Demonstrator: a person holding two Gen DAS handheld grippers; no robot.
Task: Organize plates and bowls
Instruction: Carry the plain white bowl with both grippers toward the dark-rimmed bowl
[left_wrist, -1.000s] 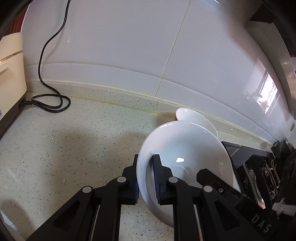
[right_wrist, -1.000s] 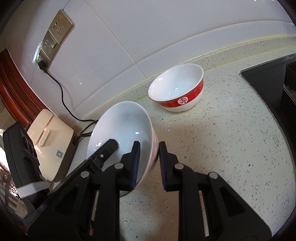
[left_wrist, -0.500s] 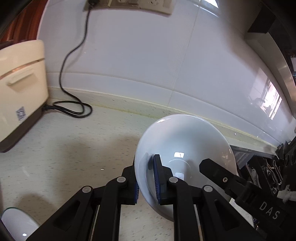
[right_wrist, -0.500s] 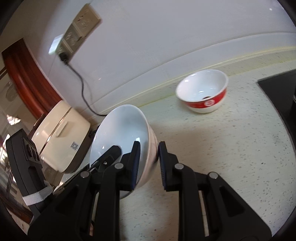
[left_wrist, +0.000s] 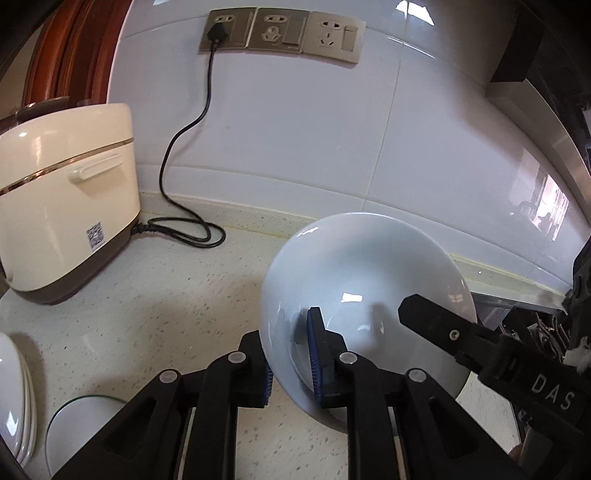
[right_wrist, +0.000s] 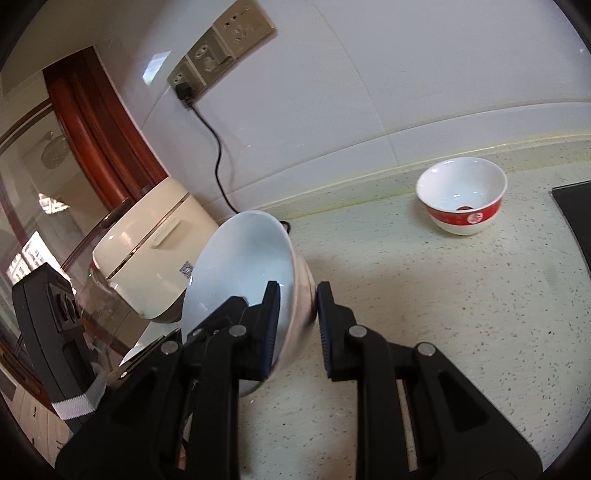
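Both black two-finger grippers pinch the same glossy white ceramic bowl (left_wrist: 365, 295), held tilted on its side above the speckled cream stone countertop (left_wrist: 166, 314). On one side, the left gripper (left_wrist: 290, 363) clamps the rim, one blue-padded finger inside the bowl and the other against its outer wall; on the other, the right gripper (right_wrist: 295, 325) grips the opposite wall the same way, narrowed down onto it. Seen from the left wrist, a round glass lid (left_wrist: 85, 424) lies flat on the counter at the lower left, just beside a stack of white plates (left_wrist: 14, 395) cut off by the frame edge. Farther back stands a cream rice cooker with a brown base (left_wrist: 66, 195), its black power cord (left_wrist: 184, 155) looping on the counter and climbing the white tiled wall to a beige socket panel (left_wrist: 280, 35). From the right wrist, a white bowl with a red band (right_wrist: 461, 195) sits upright, well apart, near the wall.
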